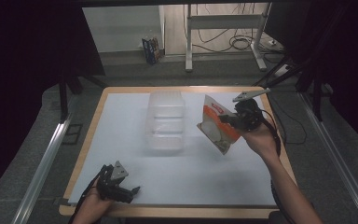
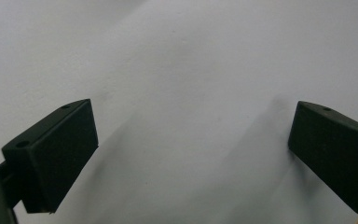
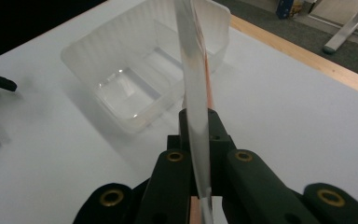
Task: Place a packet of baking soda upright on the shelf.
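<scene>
Transfer at its midpoint: right gripper [image 1: 230,119] clamps the orange-and-white packet [image 1: 216,123] in the air just right of the clear plastic bin [image 1: 166,122], placement inside remaining, while left gripper [image 1: 129,192], jaws wide and empty, rests near the table's [image 1: 177,211] front edge.

Dim room, grey floor [image 1: 135,70], metal desk legs [image 1: 189,42], floor cables [image 1: 240,43]

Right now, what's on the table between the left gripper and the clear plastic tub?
Nothing: in the high view, only bare white table cover lies between the left gripper and the clear plastic tub.
</scene>
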`<control>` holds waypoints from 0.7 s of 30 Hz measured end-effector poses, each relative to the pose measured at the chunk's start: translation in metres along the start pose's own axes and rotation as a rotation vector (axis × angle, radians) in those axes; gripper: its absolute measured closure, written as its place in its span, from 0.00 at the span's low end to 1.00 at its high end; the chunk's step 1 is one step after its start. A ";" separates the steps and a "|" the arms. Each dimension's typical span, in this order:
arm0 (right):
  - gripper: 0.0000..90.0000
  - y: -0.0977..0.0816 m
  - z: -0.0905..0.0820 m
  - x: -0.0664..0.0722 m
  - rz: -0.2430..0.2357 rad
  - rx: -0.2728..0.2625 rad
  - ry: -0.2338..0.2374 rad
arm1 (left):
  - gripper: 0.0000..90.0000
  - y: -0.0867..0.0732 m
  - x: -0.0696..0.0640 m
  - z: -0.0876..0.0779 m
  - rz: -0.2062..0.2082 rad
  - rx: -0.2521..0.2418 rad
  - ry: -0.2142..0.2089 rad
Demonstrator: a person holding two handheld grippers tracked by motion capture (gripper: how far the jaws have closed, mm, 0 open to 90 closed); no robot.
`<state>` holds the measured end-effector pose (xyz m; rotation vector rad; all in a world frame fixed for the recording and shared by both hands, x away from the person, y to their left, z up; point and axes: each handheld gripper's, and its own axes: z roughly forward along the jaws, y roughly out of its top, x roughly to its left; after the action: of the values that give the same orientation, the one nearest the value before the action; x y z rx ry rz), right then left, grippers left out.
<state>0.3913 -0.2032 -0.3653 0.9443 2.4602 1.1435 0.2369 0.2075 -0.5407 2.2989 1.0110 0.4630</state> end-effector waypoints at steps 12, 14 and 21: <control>0.99 0.034 0.019 0.010 -0.041 -0.007 0.036 | 0.02 0.000 0.000 0.000 -0.001 -0.002 0.000; 0.99 0.039 0.023 0.011 -0.046 -0.010 0.042 | 0.02 0.000 0.001 0.000 -0.002 -0.003 -0.001; 0.99 0.053 0.034 0.016 -0.064 -0.002 0.054 | 0.02 0.000 0.001 0.000 -0.001 -0.001 -0.002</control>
<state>0.4193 -0.1475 -0.3474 0.8380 2.5119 1.1640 0.2372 0.2081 -0.5410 2.2974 1.0108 0.4610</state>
